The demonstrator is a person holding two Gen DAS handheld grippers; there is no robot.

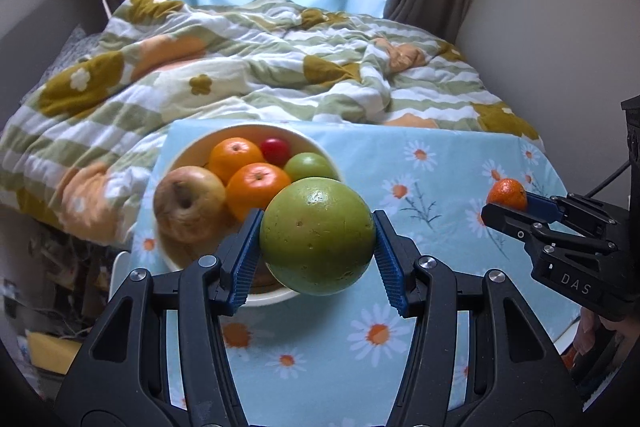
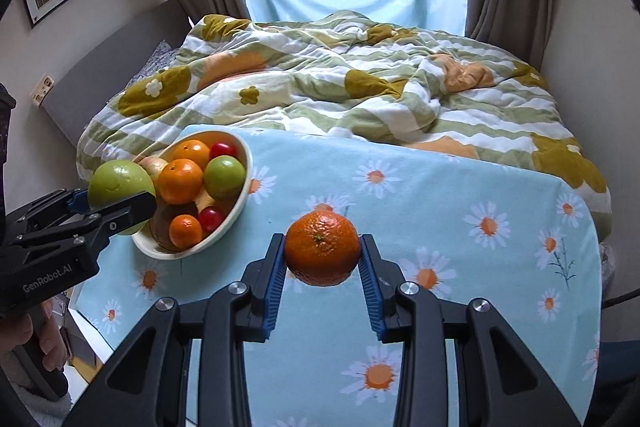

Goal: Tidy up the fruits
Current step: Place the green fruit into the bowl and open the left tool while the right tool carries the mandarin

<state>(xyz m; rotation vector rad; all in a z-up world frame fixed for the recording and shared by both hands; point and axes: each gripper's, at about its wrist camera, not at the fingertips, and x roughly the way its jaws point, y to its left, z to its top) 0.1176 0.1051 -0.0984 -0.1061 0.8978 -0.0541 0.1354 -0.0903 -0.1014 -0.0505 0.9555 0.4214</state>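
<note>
My left gripper (image 1: 317, 227) is shut on a large green apple (image 1: 316, 235) and holds it just over the near rim of a white bowl (image 1: 182, 157); it also shows in the right wrist view (image 2: 120, 199). The bowl (image 2: 240, 203) holds oranges (image 1: 258, 189), a small green apple (image 1: 310, 167), a brownish apple (image 1: 188, 203) and red tomatoes (image 1: 275, 150). My right gripper (image 2: 322, 247) is shut on a mandarin (image 2: 322, 253) above the tablecloth, to the right of the bowl; it also shows in the left wrist view (image 1: 508, 199).
A table with a light blue daisy tablecloth (image 2: 440, 211) stands against a bed with a rumpled flowered quilt (image 2: 340, 83). Curtains and a window lie behind. Clutter sits on the floor left of the table (image 1: 60, 267).
</note>
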